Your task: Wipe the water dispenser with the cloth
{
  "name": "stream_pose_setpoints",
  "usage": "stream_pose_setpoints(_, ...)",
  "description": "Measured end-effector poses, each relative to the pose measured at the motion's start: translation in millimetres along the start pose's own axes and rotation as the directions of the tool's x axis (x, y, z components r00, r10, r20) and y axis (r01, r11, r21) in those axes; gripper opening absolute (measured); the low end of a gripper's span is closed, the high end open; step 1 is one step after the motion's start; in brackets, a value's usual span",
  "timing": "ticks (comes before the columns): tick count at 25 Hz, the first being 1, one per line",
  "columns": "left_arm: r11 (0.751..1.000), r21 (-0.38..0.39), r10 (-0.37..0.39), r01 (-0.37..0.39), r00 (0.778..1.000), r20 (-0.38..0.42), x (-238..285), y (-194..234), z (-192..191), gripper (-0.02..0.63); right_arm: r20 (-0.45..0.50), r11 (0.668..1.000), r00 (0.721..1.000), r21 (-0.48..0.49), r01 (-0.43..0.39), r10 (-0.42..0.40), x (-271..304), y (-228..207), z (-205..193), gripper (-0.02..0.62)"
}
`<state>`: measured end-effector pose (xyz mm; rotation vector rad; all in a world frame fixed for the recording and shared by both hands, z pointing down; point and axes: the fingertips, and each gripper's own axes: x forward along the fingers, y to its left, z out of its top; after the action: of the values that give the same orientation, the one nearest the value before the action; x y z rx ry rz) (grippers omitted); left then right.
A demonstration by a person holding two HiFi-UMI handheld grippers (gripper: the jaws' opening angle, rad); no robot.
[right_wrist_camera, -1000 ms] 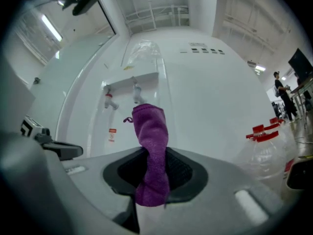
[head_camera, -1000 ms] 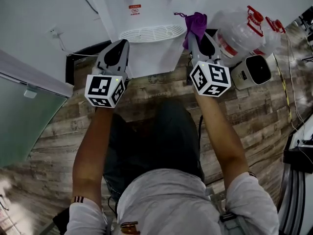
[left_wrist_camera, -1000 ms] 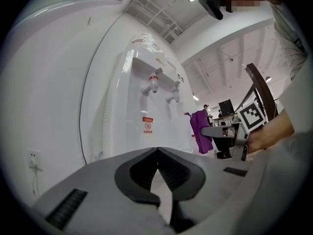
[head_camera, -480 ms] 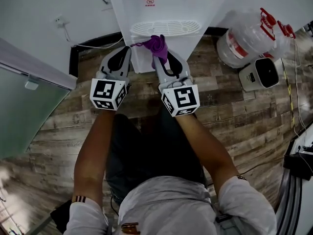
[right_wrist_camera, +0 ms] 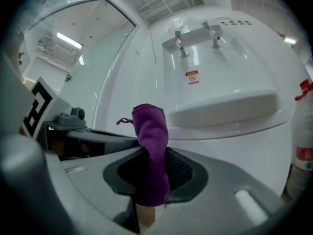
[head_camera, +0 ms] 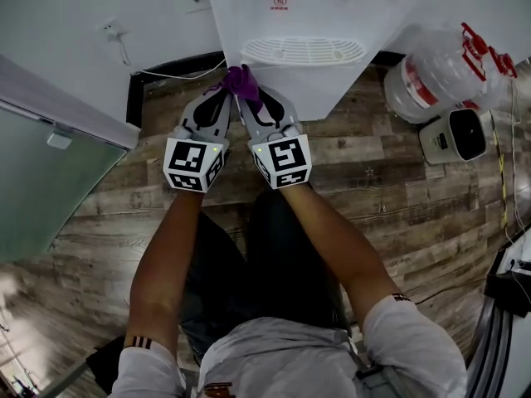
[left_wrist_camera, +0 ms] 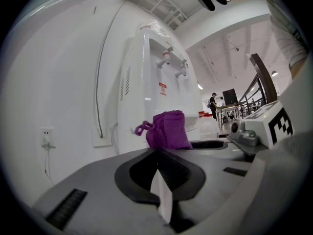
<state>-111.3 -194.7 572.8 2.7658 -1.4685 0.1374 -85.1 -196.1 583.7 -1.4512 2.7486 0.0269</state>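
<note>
The white water dispenser (head_camera: 307, 23) stands against the wall, with two taps (right_wrist_camera: 195, 37) and a drip tray (head_camera: 303, 50). A purple cloth (head_camera: 243, 81) is bunched upright in my right gripper (head_camera: 249, 98), which is shut on it; the same cloth (right_wrist_camera: 151, 146) rises between that gripper's jaws. My left gripper (head_camera: 217, 99) sits right beside it on the left, shut with nothing between its jaws, and the cloth (left_wrist_camera: 168, 129) shows just past its tips. Both grippers are low, in front of the dispenser's left lower corner.
A large water bottle (head_camera: 444, 69) lies on the floor to the dispenser's right, with a small white device (head_camera: 460, 135) next to it. A cable (head_camera: 174, 75) runs along the wall at left. A glass panel (head_camera: 46, 181) fills the left side. Wooden floor (head_camera: 373, 189) lies below.
My right gripper has carried the cloth from the dispenser's right side leftwards, until it sits against the left gripper. The head view has shifted so the dispenser appears further right.
</note>
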Motion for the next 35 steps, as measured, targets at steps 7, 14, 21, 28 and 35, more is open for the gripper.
stream_pose_setpoints(7,1.0,-0.011,0.012,-0.012,1.0,-0.022,-0.7,10.4,-15.3,-0.002,-0.026,1.0,1.0,0.028,0.013,-0.013,23.1,3.3,-21.5,0.101)
stream_pose_setpoints(14,1.0,-0.015,-0.017,0.017,1.0,-0.009,6.3,-0.8,-12.5,-0.002,-0.023,0.999,0.999,0.015,0.028,-0.028,17.4,-13.7,-24.4,0.101)
stream_pose_setpoints(21,0.999,-0.023,-0.033,0.033,0.999,-0.004,11.8,-13.4,-14.5,-0.002,-0.015,0.997,0.998,0.022,0.069,-0.068,-2.1,-43.5,-25.2,0.101)
stream_pose_setpoints(28,0.998,-0.03,-0.051,0.051,0.999,-0.017,21.9,-27.7,-22.6,-0.002,-0.013,0.988,0.99,0.062,0.14,-0.14,-25.1,-82.3,-28.3,0.101)
stream_pose_setpoints(35,0.997,-0.029,-0.068,0.067,0.997,-0.02,30.5,-41.2,-22.6,-0.002,-0.018,0.983,0.984,0.052,0.177,-0.177,-43.8,-116.9,-30.5,0.101)
